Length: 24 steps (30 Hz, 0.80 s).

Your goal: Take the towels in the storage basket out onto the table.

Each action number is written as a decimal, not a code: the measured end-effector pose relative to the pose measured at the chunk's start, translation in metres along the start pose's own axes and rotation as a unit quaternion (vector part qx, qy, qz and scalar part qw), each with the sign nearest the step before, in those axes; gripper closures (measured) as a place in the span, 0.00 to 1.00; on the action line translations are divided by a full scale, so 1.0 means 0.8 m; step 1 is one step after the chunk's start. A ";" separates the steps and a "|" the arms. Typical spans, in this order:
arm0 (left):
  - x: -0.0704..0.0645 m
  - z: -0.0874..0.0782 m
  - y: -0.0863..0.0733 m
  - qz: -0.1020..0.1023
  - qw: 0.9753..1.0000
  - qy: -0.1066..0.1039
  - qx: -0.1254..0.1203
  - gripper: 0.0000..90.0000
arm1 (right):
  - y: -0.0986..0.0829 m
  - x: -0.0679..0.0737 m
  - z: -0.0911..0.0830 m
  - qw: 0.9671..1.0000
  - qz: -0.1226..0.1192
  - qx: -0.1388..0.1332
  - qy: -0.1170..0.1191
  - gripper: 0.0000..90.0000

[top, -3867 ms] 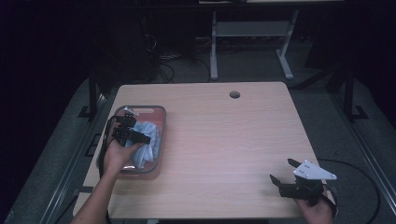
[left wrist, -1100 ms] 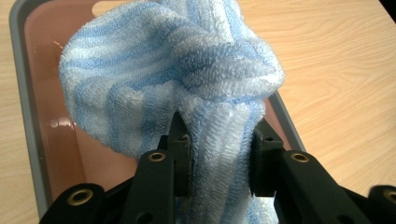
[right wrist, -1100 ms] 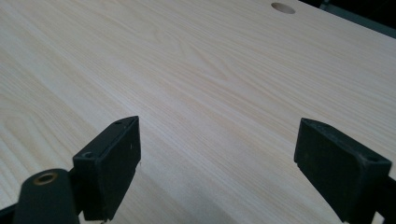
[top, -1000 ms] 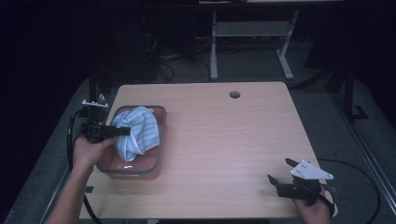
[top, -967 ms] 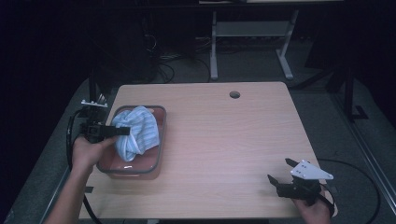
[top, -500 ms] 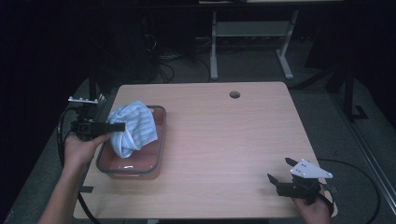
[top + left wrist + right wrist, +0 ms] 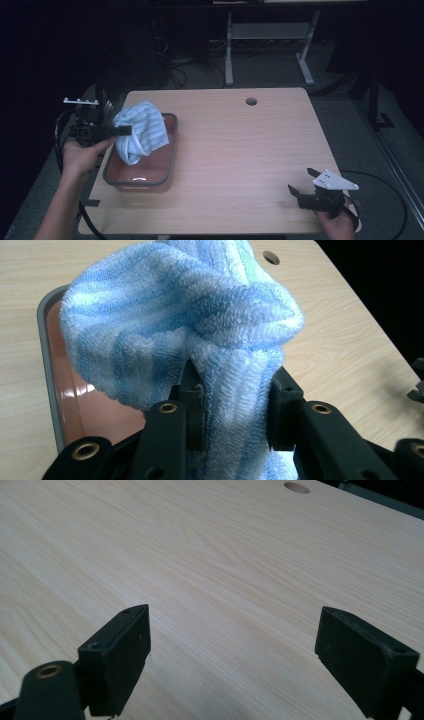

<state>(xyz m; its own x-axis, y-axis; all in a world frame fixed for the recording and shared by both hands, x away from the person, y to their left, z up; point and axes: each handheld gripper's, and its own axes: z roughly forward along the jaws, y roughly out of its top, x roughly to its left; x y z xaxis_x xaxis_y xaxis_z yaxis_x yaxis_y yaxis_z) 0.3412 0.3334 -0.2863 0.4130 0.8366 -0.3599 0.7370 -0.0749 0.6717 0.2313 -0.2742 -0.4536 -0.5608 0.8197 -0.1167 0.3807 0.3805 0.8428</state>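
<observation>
One striped towel [image 7: 140, 131] in left claw [image 7: 125, 131]

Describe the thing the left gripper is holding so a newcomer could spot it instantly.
Start at the wooden table and go to its left side, where a reddish-brown tray with a grey rim sits. Bunched above the tray, pinched by the left gripper, is the towel: soft terry cloth with light blue and white stripes, the only fabric there.

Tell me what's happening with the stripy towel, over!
Left tongs shut on blue striped towel, lifted above the brown tray. Right tongs open, empty, low over the table near its front right corner. Nothing in the way.
</observation>
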 end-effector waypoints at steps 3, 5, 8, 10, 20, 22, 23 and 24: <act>-0.001 -0.003 0.003 -0.001 1.000 -0.001 -0.006 0.74 | 0.000 0.000 0.000 1.000 0.000 -0.001 -0.001 0.16; -0.002 -0.005 0.006 -0.002 1.000 -0.001 -0.012 0.74 | -0.001 -0.001 0.001 1.000 -0.001 -0.001 -0.002 0.16; -0.006 -0.009 0.011 0.001 1.000 -0.005 -0.017 0.74 | -0.001 -0.002 0.001 1.000 0.003 0.002 -0.001 0.16; -0.009 -0.010 0.014 0.003 1.000 -0.007 -0.019 0.74 | 0.000 -0.002 0.001 1.000 0.000 0.001 -0.003 0.16; -0.028 -0.001 0.023 0.015 0.999 -0.024 -0.018 0.74 | 0.002 -0.001 0.000 1.000 -0.002 -0.001 -0.004 0.16; -0.032 0.003 0.025 0.017 0.999 -0.027 -0.018 0.74 | 0.002 -0.001 0.000 1.000 -0.002 -0.001 -0.004 0.16; -0.033 0.004 0.026 0.018 0.999 -0.028 -0.017 0.74 | 0.001 -0.001 0.000 1.000 -0.003 -0.002 -0.005 0.16; -0.035 0.006 0.026 0.018 0.999 -0.027 -0.015 0.74 | 0.001 -0.001 0.000 1.000 -0.003 -0.002 -0.005 0.16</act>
<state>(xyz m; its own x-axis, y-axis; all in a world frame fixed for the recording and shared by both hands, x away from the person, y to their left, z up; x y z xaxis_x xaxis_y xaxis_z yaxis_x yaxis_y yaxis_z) 0.3478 0.3058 -0.2651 0.4676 0.8028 -0.3700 0.7050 -0.0862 0.7039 0.2323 -0.2747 -0.4526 -0.5562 0.8214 -0.1266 0.3750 0.3840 0.8438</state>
